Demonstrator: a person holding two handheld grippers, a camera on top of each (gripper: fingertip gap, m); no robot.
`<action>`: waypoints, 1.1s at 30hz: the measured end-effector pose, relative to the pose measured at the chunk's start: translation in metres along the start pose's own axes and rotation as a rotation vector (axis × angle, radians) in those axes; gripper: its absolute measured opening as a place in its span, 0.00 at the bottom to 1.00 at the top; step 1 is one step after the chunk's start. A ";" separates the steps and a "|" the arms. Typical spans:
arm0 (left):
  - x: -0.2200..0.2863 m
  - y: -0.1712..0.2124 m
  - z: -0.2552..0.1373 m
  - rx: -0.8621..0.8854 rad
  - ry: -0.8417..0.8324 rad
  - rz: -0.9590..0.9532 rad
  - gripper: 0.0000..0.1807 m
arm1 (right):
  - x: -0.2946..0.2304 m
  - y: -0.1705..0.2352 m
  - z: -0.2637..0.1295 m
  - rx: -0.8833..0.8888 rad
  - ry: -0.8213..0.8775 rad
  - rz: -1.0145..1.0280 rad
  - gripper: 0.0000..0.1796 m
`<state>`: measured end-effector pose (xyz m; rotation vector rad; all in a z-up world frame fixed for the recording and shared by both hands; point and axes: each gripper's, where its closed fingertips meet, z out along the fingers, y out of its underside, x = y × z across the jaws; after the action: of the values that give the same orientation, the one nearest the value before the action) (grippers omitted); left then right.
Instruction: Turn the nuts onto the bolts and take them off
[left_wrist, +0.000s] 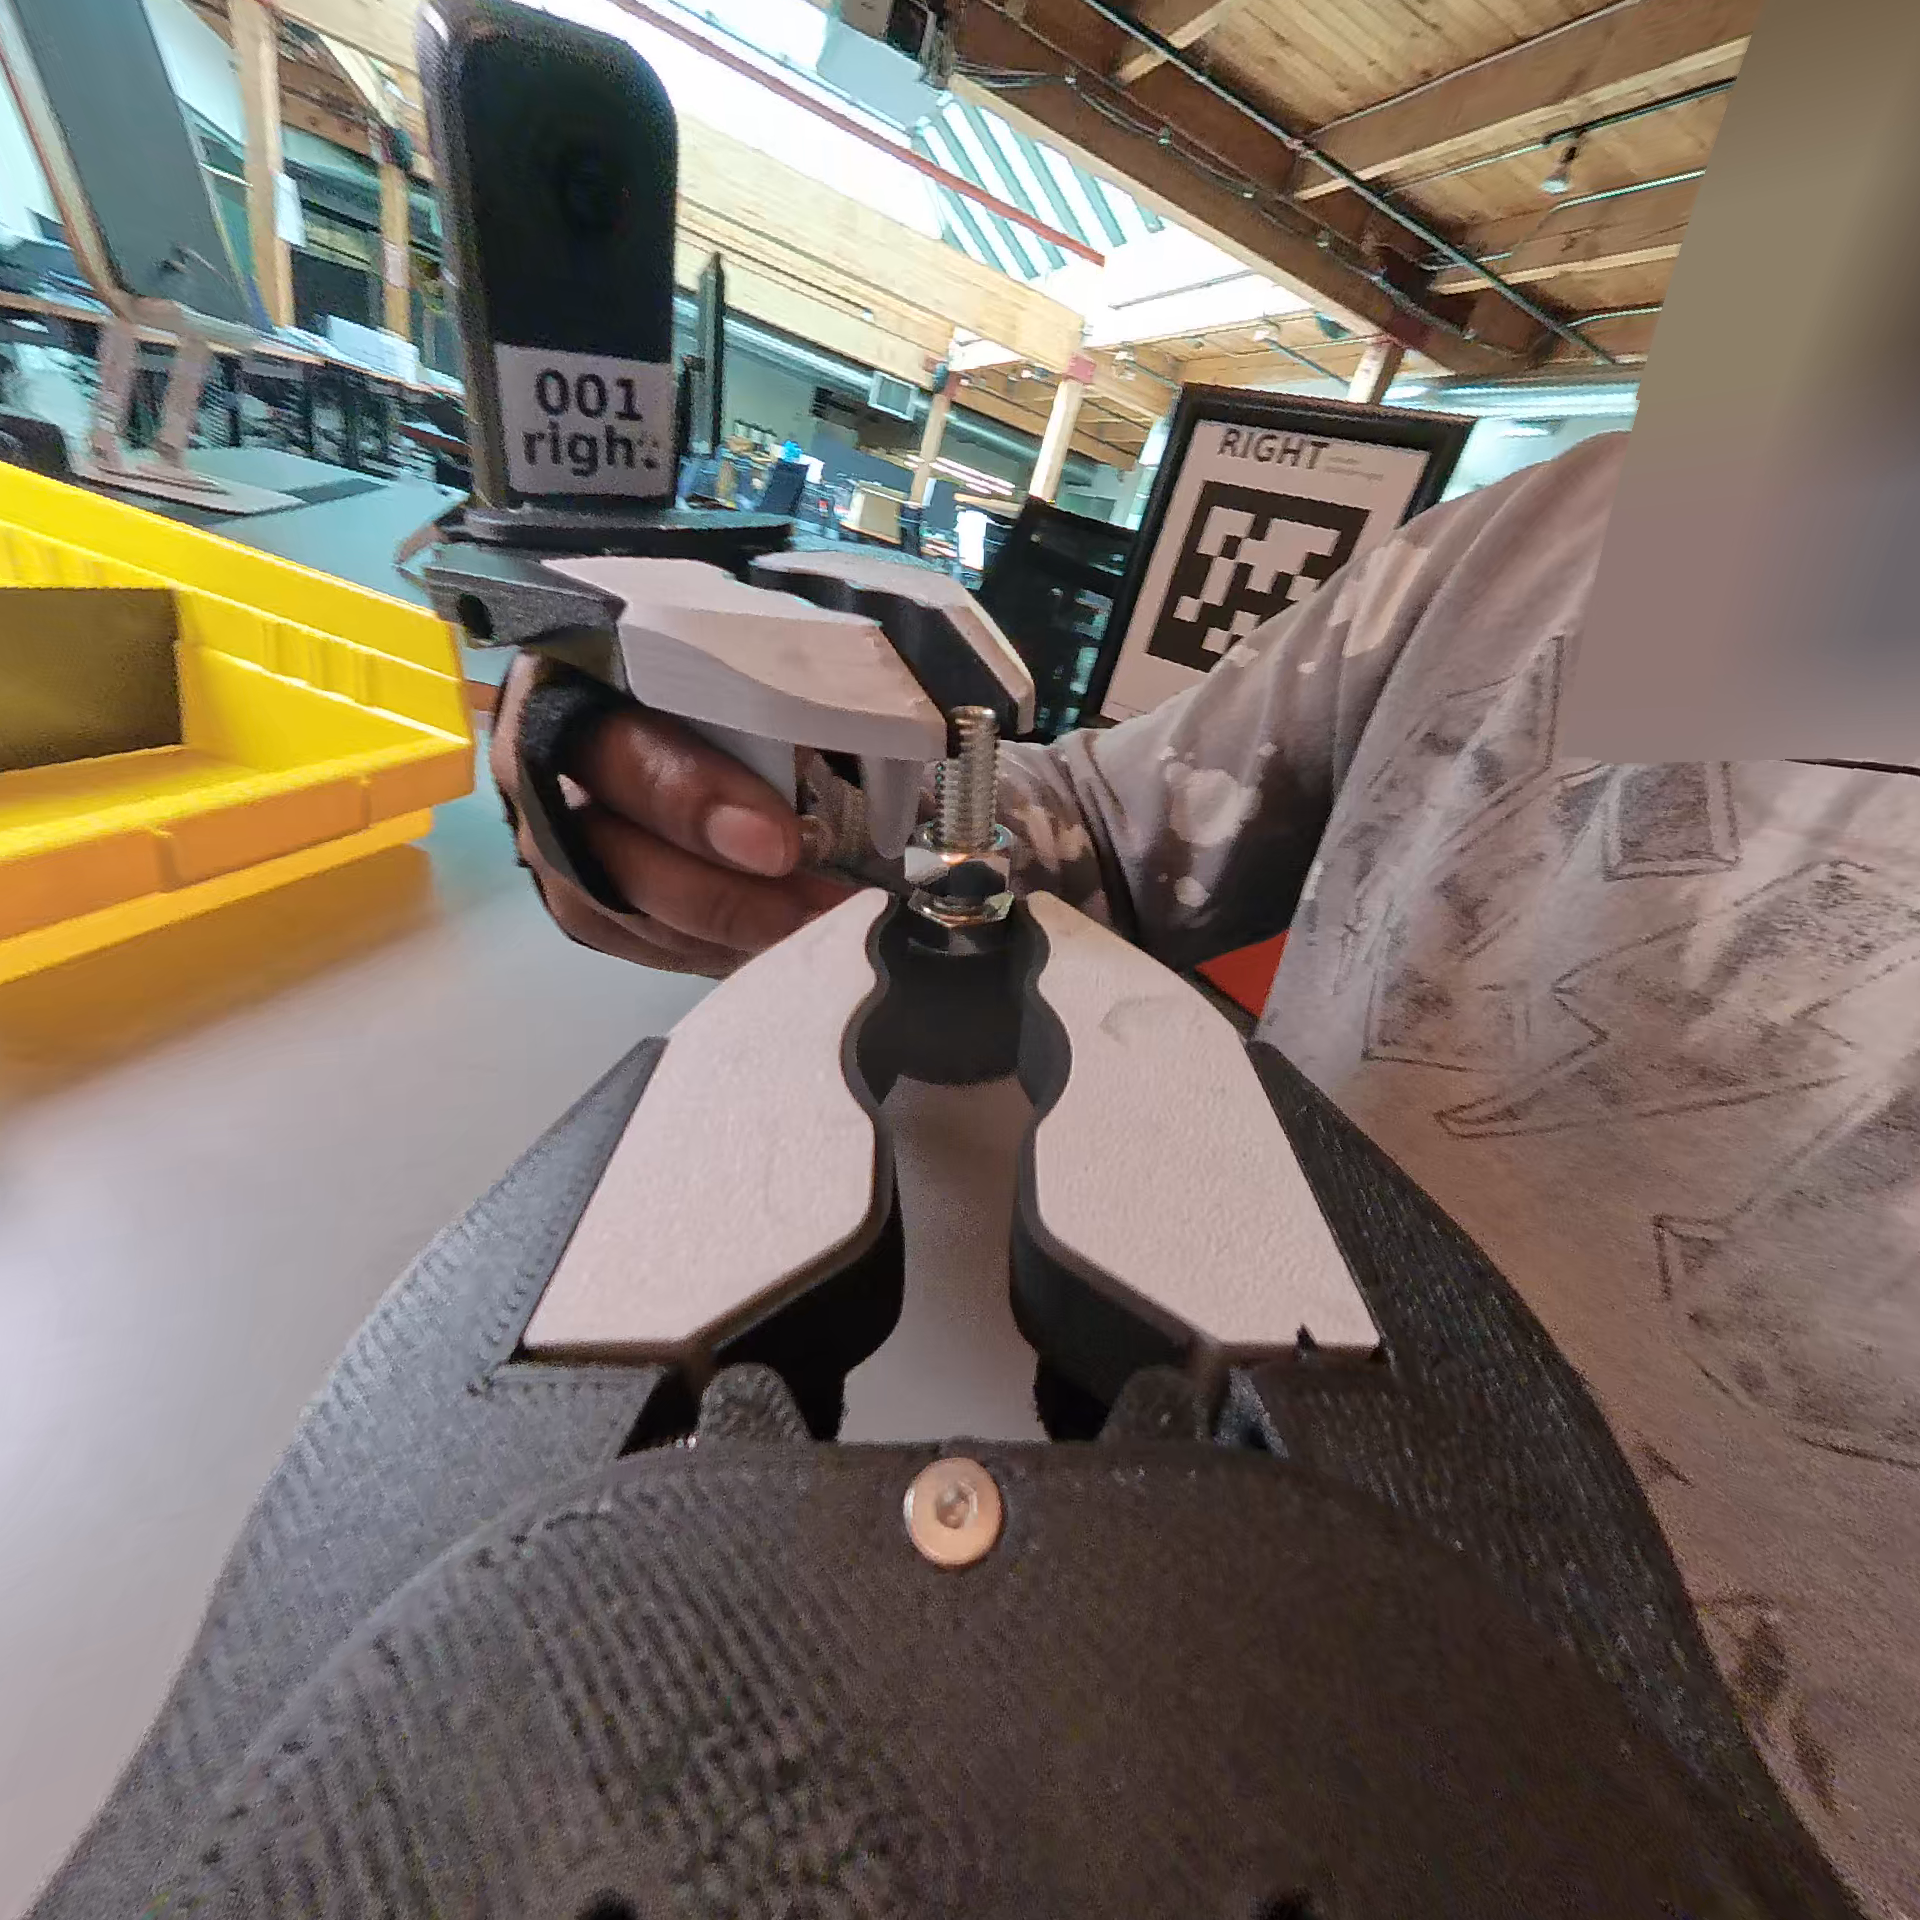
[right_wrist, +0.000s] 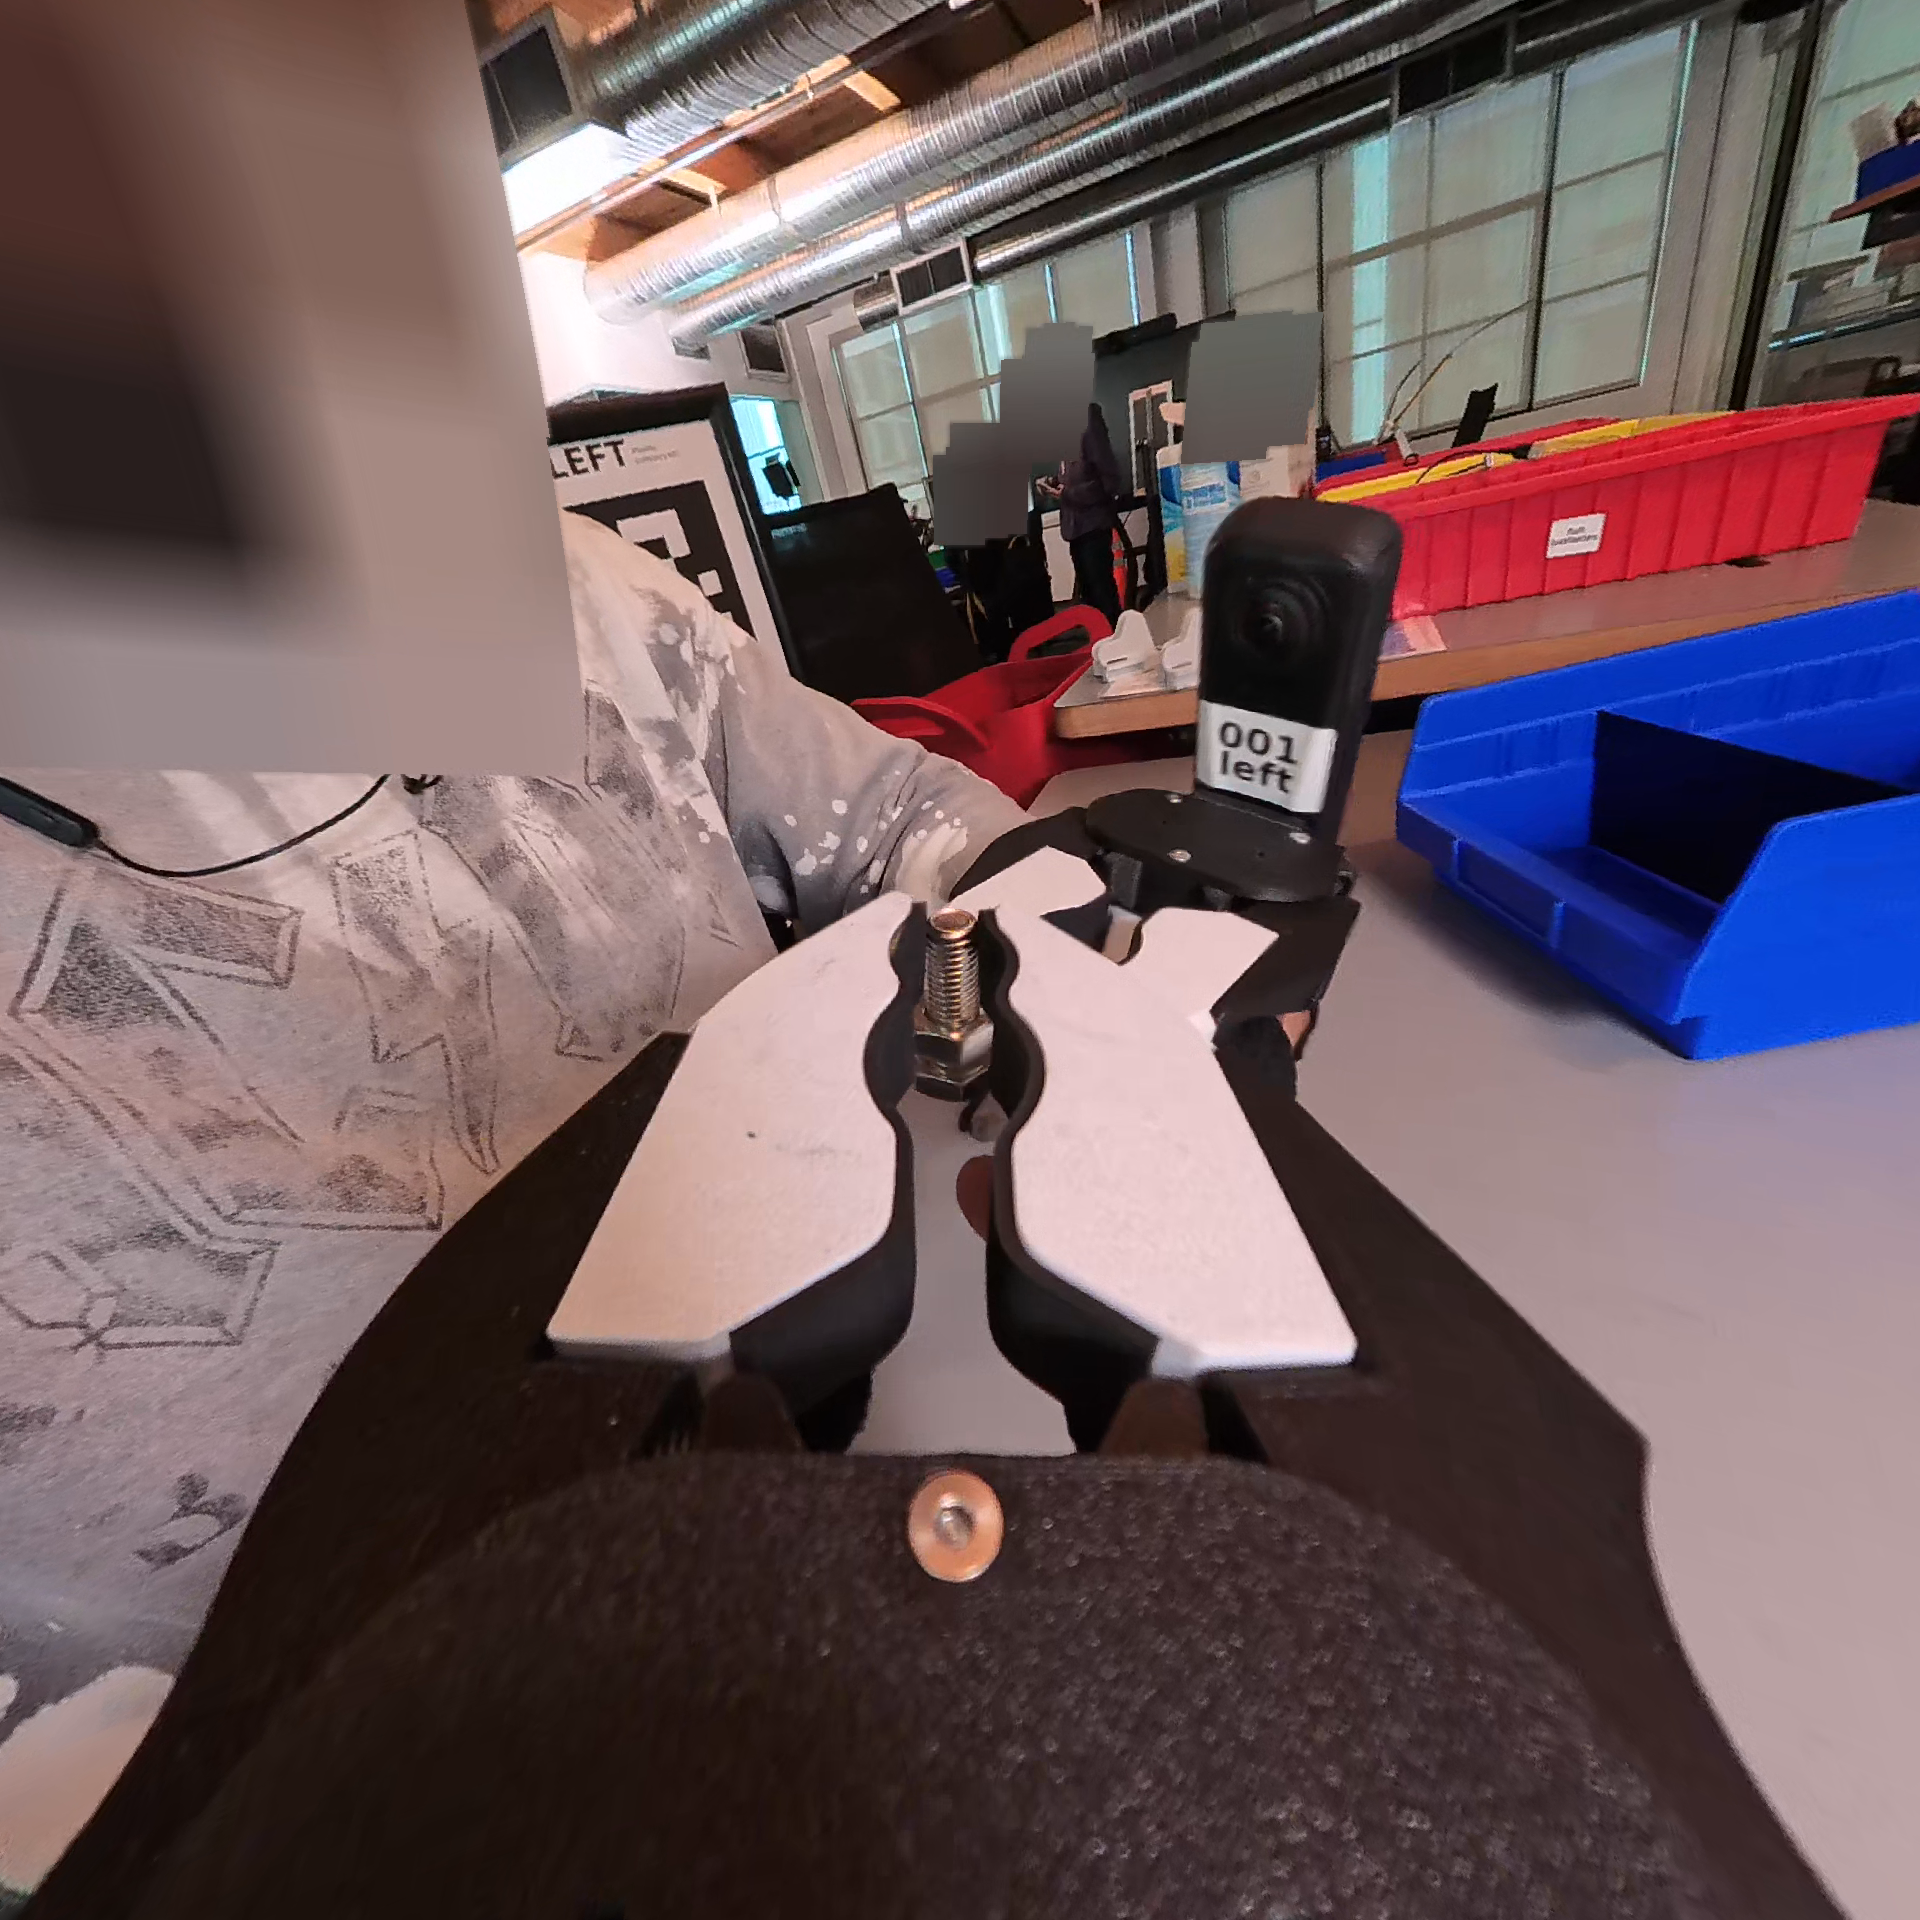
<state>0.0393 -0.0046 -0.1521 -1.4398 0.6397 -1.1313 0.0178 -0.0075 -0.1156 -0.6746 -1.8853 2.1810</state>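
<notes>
The left gripper has its fingers clamped on the base of an upright bolt, just under the nut threaded low on it. The right gripper closes its fingers on the bolt's top end, above the nut. Both hover over the grey worktop, a yellow bin beyond the left fingers, a blue bin beside the right.

Left tongs clamp the bolt below its nut; right tongs pinch its tip.
</notes>
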 end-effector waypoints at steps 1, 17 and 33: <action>-0.004 -0.002 0.000 0.005 -0.037 0.020 0.11 | 0.003 -0.002 -0.001 0.009 0.020 -0.007 0.05; -0.068 -0.034 -0.043 0.073 -0.681 0.221 0.10 | 0.082 -0.008 -0.020 0.085 0.620 -0.099 0.15; -0.060 -0.037 -0.041 0.118 -0.547 0.168 0.10 | 0.070 -0.016 -0.016 0.163 0.472 0.045 0.05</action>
<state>-0.0282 0.0381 -0.1379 -1.4770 0.2918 -0.5919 -0.0385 0.0393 -0.1167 -1.0913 -1.4495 1.9477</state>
